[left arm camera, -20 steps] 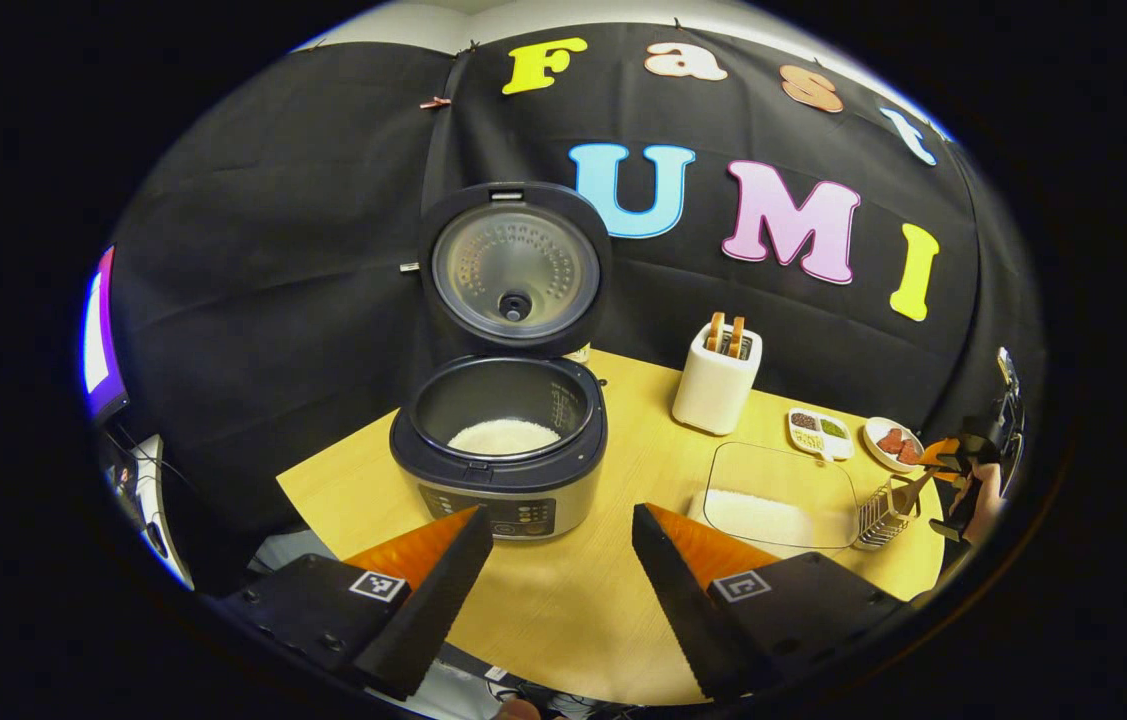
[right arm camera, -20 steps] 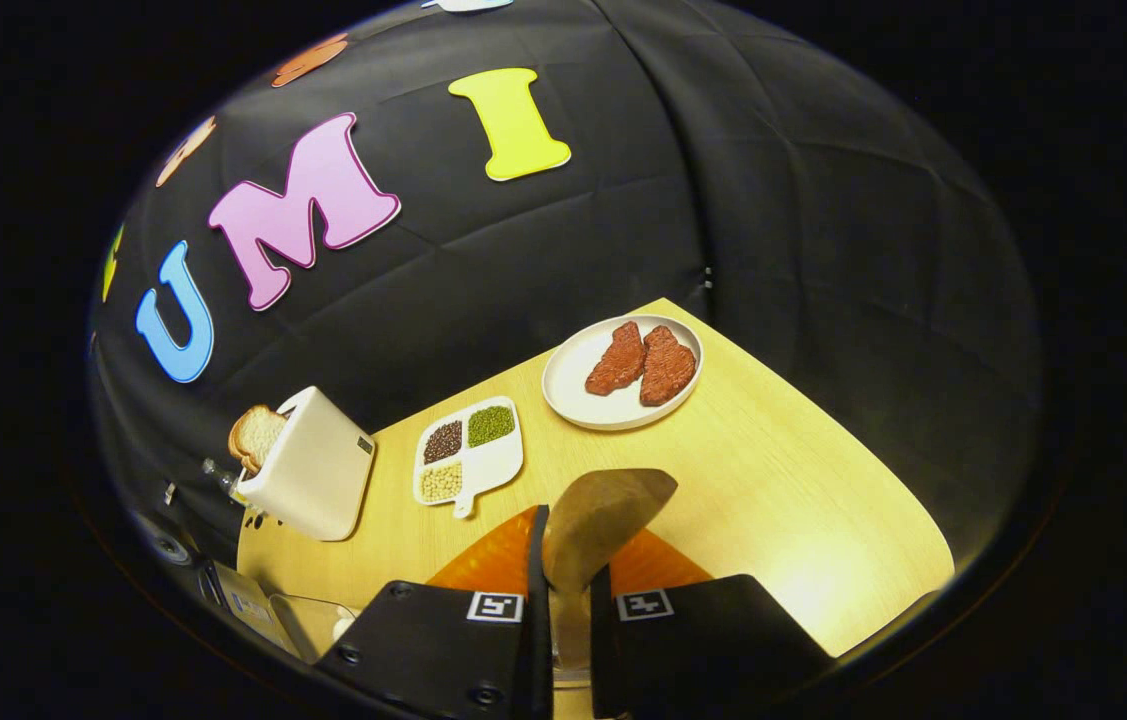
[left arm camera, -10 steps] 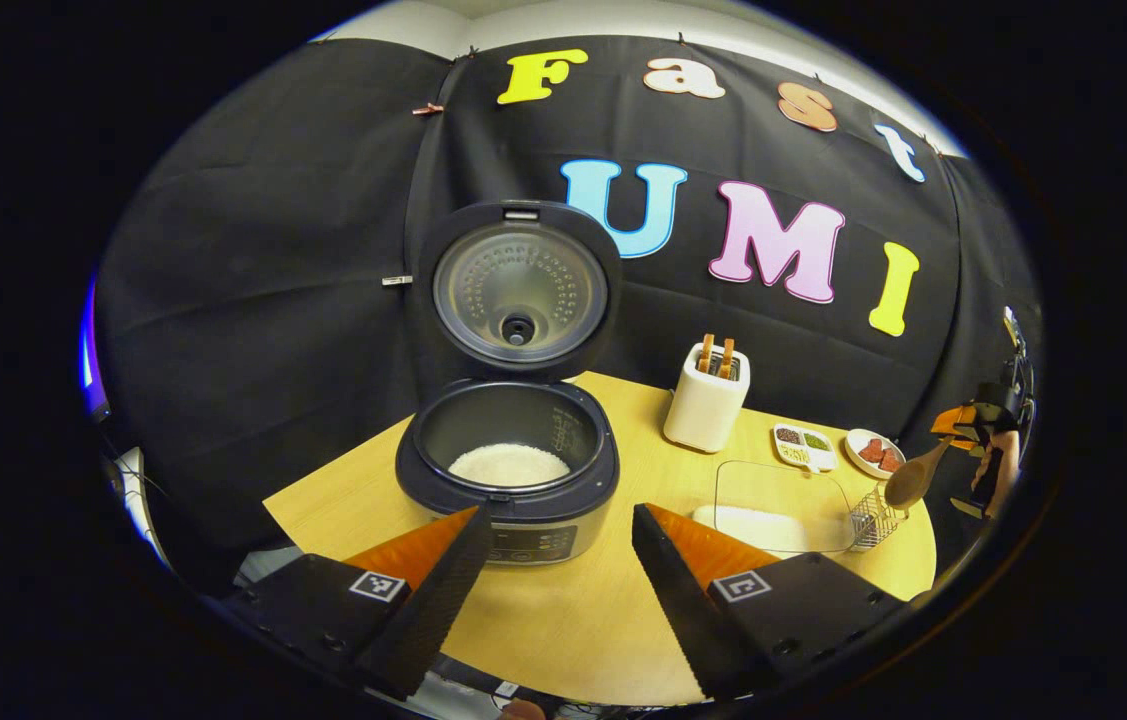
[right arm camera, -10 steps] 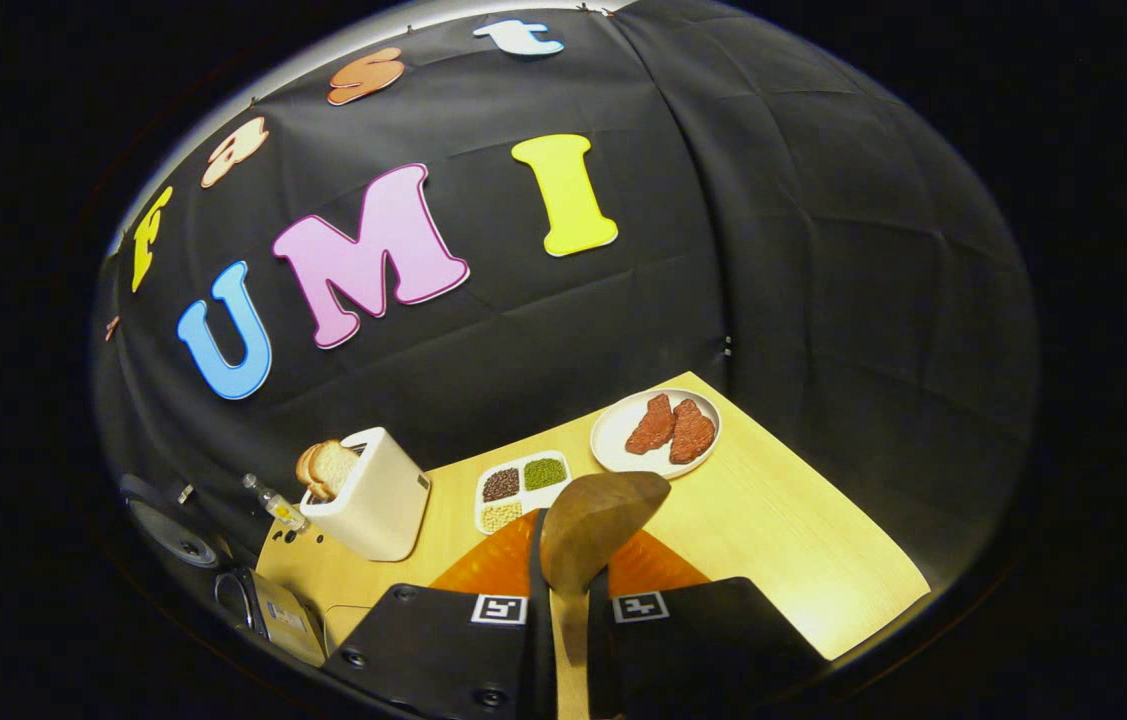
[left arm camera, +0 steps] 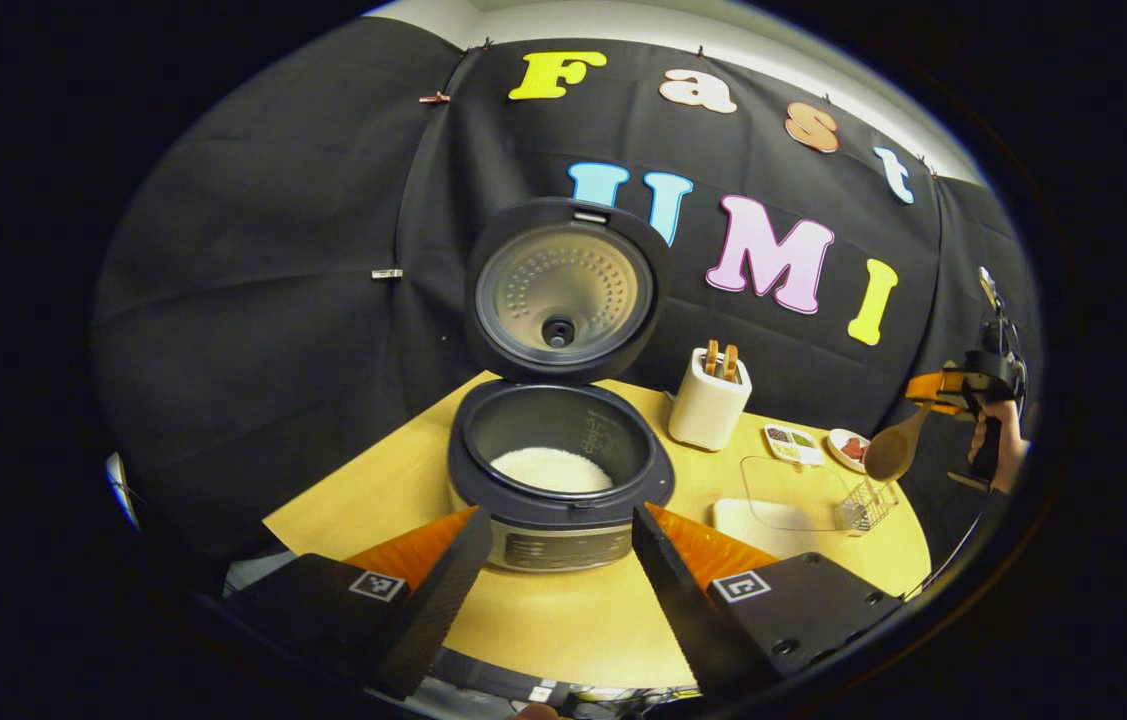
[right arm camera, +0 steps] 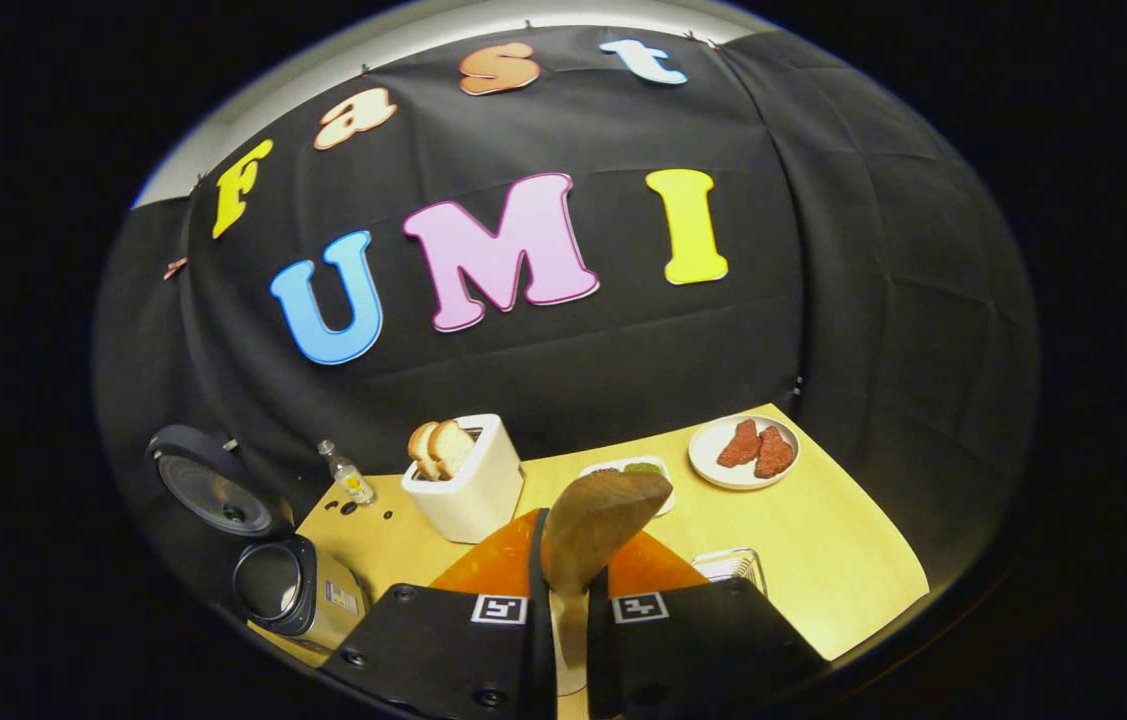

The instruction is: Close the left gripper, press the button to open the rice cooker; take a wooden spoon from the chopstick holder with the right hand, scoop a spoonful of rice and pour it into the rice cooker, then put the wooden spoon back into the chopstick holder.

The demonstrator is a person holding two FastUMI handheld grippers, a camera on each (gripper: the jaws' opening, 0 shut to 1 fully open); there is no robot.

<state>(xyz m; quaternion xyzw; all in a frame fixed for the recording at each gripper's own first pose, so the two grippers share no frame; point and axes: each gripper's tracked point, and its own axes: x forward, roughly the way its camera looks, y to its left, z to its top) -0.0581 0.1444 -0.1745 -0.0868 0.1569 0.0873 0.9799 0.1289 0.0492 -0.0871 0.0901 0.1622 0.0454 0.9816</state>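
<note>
— While the rice cooker point(left arm camera: 560, 470) is standing on the yellow table point(left arm camera: 563, 630) with its lid point(left arm camera: 568, 290) tilted up and open, what is the left gripper point(left arm camera: 558, 560) doing?

— It is hovering low in front of the cooker, its fingers spread wide and gripping nothing. White rice is lying in the inner pot.

— And the right gripper point(right arm camera: 563, 600)?

— Its fingers are pressing narrowly on the handle of the wooden spoon point(right arm camera: 595, 520), with the bowl sticking out ahead of the tips. In the left gripper view, a hand point(left arm camera: 998, 450) is holding that gripper up at the far right, and the spoon is hanging in the air above the wire chopstick holder point(left arm camera: 865, 508), apart from it.

— What else is sitting there?

— A clear container of rice point(left arm camera: 783, 500) is lying just beside the holder. Behind it, a toaster point(right arm camera: 468, 485) with bread, a divided dish point(left arm camera: 791, 442) and a plate of red meat point(right arm camera: 745, 452) are standing.
</note>
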